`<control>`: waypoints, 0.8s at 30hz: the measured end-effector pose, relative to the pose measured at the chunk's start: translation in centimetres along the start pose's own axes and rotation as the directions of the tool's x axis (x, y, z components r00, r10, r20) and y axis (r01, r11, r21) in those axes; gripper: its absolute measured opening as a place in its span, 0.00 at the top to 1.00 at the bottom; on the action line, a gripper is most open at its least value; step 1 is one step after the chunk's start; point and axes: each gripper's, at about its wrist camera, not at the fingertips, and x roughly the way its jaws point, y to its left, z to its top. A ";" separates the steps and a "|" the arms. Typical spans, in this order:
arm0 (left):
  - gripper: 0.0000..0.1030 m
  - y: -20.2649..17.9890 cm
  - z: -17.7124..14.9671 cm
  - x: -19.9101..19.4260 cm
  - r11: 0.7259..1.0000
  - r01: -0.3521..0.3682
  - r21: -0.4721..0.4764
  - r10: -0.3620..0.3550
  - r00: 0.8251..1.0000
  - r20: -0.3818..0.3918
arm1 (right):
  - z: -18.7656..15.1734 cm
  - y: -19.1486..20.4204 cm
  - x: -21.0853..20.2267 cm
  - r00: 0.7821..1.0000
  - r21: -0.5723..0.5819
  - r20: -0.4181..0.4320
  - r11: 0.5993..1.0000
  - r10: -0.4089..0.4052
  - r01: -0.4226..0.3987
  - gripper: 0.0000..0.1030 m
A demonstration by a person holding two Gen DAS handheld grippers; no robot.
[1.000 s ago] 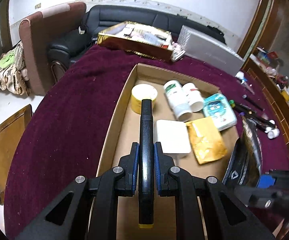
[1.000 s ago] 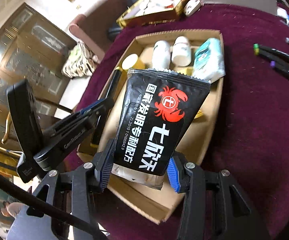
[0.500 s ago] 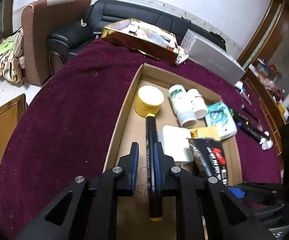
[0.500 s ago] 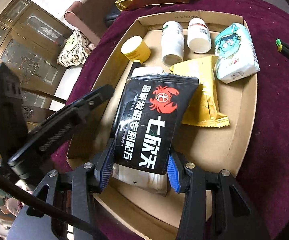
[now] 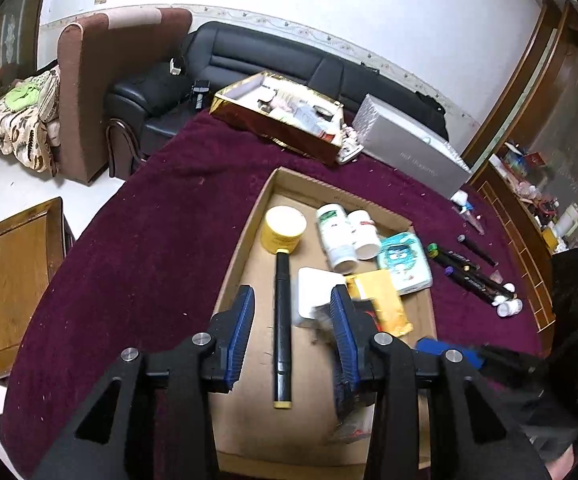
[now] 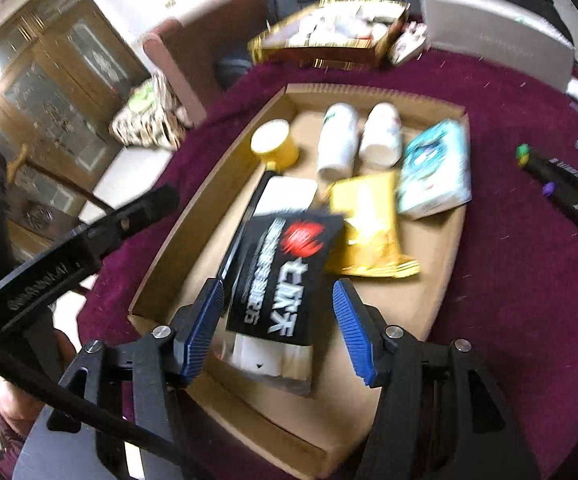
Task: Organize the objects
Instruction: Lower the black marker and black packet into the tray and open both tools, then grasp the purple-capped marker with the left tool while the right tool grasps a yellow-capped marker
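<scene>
A cardboard tray point(image 5: 245, 240) point(image 6: 445, 256) lies on the maroon tablecloth. In it are a yellow jar point(image 5: 283, 228), two white bottles point(image 5: 335, 236), a teal tissue pack point(image 5: 403, 258), a gold pouch point(image 5: 381, 300), a white box point(image 5: 317, 288), a black marker point(image 5: 282, 320) and a black crab-logo packet point(image 6: 285, 276). My left gripper point(image 5: 291, 332) is open above the marker, which lies flat in the tray. My right gripper point(image 6: 279, 326) is open around the black packet, which rests in the tray.
Loose black markers point(image 5: 469, 276) point(image 6: 565, 188) lie on the cloth right of the tray. A gold box point(image 5: 277, 116) and a silver box point(image 5: 413, 156) stand at the table's far edge. A sofa point(image 5: 289, 68), armchair point(image 5: 89, 100) and wooden chair point(image 5: 13, 280) surround the table.
Both grippers have opened. The left let go of the black marker and the right let go of the black packet; both now lie in the tray, and both grippers have drawn back.
</scene>
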 end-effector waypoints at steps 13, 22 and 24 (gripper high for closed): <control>0.54 -13.0 -4.1 1.3 0.947 0.278 0.159 -0.256 0.955 -0.148 | -1.0 -22.1 -11.9 0.967 0.405 0.186 0.910 -0.177 0.088 0.36; 0.54 -17.1 -7.3 6.2 0.937 0.299 0.181 -0.237 0.923 -0.302 | 2.0 -26.8 -9.3 0.983 0.409 0.156 0.912 -0.094 0.022 0.36; 0.54 -17.3 -7.2 6.5 0.940 0.289 0.183 -0.226 0.926 -0.303 | 3.1 -27.3 -8.1 0.983 0.404 0.142 0.913 -0.115 0.049 0.36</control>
